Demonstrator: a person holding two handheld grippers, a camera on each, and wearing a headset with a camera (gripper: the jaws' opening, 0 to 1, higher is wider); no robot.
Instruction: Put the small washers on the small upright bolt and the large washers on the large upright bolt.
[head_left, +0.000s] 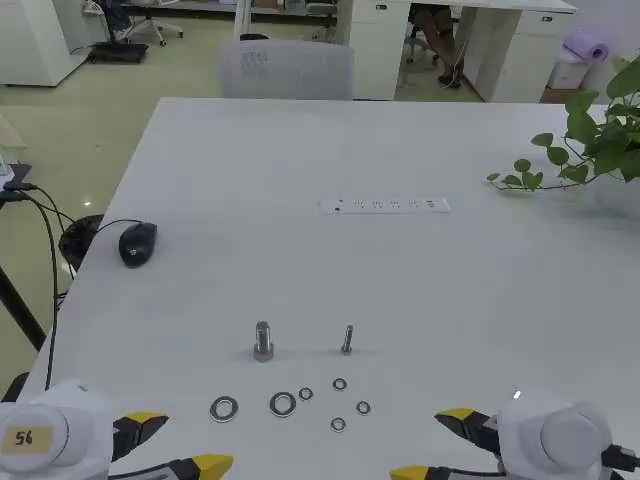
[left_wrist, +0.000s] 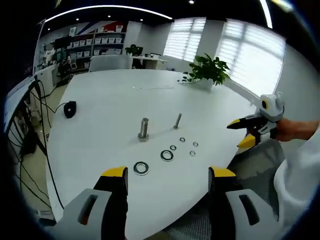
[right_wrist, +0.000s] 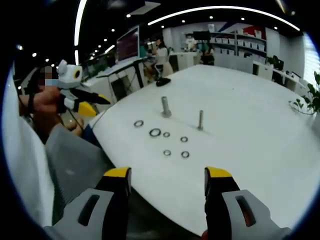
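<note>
Head view: both grippers are hovering at the bench (head_left: 420, 290) edge, each with jaws standing wide apart and holding nothing. The left gripper (head_left: 180, 445) is sitting at 7 o'clock of the washers, the right gripper (head_left: 435, 445) at 4 o'clock. The two large washers (head_left: 224, 408) are lying flat at about 2 o'clock from the left gripper. The four small washers (head_left: 338, 424) are clustering at about 10 o'clock from the right one. The large bolt (head_left: 263, 341) and small bolt (head_left: 347, 339) are standing upright just beyond, at 12 o'clock of their washers.

Left gripper view: the nearer large washer (left_wrist: 141, 168) is lying just ahead, at 11 o'clock between the open jaws (probably the easier first pick for this side).

Right gripper view: the small washers (right_wrist: 167, 152) are lying straight ahead at 12 o'clock, with the small bolt (right_wrist: 200, 120) at 1 o'clock. Its axis is pointing vertically, so any washer is likely needing a lift and a drop from above.
</note>
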